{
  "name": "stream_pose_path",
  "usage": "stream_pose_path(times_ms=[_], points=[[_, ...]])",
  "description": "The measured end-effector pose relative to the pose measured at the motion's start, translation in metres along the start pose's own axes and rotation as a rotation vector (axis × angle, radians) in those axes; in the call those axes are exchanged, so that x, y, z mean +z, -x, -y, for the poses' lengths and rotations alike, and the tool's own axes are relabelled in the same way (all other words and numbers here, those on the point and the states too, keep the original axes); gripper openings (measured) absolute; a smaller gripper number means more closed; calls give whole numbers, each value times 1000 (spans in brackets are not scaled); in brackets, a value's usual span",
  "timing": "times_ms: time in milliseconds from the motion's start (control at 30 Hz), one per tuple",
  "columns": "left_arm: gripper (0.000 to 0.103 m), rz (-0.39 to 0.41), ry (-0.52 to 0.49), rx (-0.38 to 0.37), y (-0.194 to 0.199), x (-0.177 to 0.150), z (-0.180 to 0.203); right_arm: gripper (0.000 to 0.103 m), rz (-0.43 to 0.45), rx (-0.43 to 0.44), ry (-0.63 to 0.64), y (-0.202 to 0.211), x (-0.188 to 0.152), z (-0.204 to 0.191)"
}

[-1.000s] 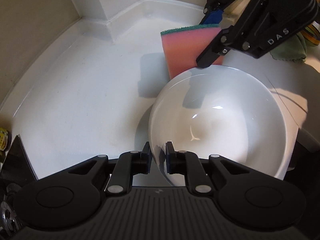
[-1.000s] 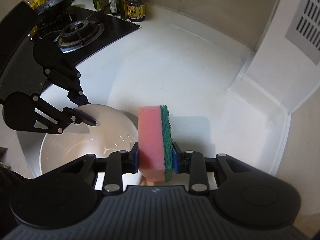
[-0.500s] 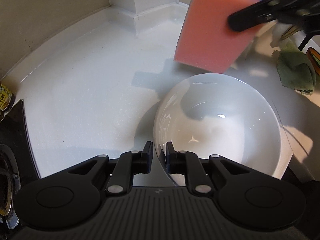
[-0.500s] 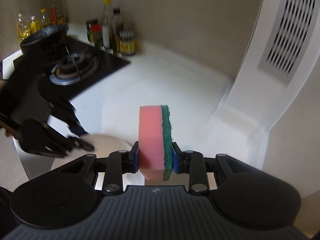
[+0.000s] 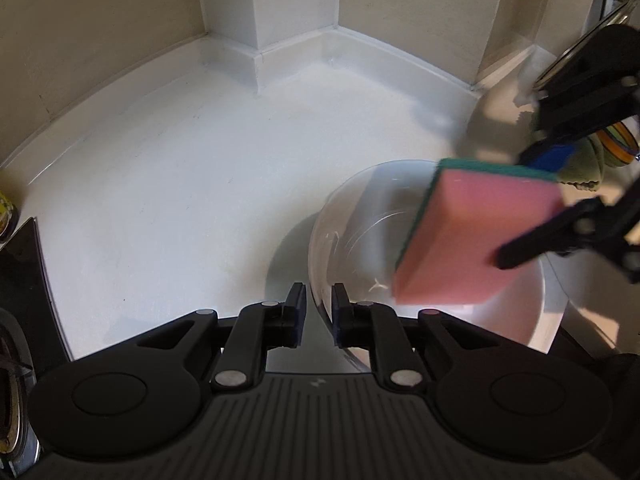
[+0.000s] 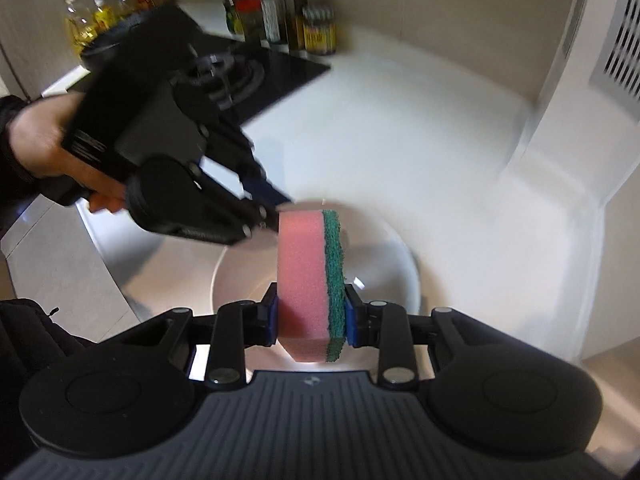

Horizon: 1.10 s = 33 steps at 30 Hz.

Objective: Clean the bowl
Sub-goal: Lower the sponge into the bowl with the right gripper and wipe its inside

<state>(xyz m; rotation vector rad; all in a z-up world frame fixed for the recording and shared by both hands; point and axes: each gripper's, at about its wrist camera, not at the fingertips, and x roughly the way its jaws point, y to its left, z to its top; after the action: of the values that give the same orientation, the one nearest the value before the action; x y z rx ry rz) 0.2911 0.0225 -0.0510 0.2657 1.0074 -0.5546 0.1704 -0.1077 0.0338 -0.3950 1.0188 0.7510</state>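
Observation:
A white bowl point(image 5: 356, 220) hangs tilted just above the white counter, casting a shadow below it. My left gripper point(image 5: 318, 298) straddles its near rim, jaws closing on it, the rim against the right pad. The same left gripper point(image 6: 278, 212) shows in the right wrist view at the bowl's point(image 6: 384, 264) far left edge. My right gripper point(image 6: 311, 305) is shut on a pink sponge point(image 6: 304, 272) with a green scouring side. In the left wrist view the sponge point(image 5: 476, 236) hangs over the bowl's right half, pink face toward me, the right gripper point(image 5: 528, 208) behind it.
A person's hand point(image 6: 36, 144) grips the left tool. A black gas stove point(image 6: 248, 72) and several bottles and jars point(image 6: 280, 16) stand at the back left. The white counter point(image 5: 180, 184) ends at a raised wall edge. A green cloth point(image 5: 584, 168) lies at the right.
The sponge rose above the bowl's far rim, then came down and nearer, over the bowl's inside. The left gripper with the bowl shifted slightly, and more of the back wall shows.

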Motion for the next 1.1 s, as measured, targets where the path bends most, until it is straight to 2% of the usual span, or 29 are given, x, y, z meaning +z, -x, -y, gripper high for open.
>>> stream_pose_path(times_ms=[100, 200, 333, 467, 533, 633, 667, 733, 800, 933, 1100], points=[[14, 14, -8, -22, 5, -4, -1, 27, -33, -46, -9, -17, 5, 1], [14, 18, -16, -20, 9, -7, 1, 26, -15, -71, -1, -23, 14, 0], [14, 11, -10, -1, 11, -7, 5, 27, 2, 20, -3, -30, 20, -5], [14, 1, 8, 10, 8, -7, 7, 27, -41, 120, -13, -31, 16, -4], [14, 0, 11, 17, 8, -8, 8, 27, -70, 140, 2, -28, 14, -5], [14, -1, 20, 28, 8, -9, 9, 26, -119, 89, 79, -24, 12, -10], [14, -1, 20, 33, 8, -10, 10, 26, -126, 38, 120, -23, 13, -13], [14, 1, 25, 42, 8, -11, 12, 26, -117, -75, 189, -24, 12, -18], [14, 1, 34, 50, 9, -12, 13, 26, -79, -97, 183, -26, 13, -17], [14, -14, 56, 72, 5, -13, 13, 28, -29, -41, 160, -30, 17, -27], [14, -34, 67, 78, -1, -18, 11, 27, -111, 121, 143, -23, 11, -23]])
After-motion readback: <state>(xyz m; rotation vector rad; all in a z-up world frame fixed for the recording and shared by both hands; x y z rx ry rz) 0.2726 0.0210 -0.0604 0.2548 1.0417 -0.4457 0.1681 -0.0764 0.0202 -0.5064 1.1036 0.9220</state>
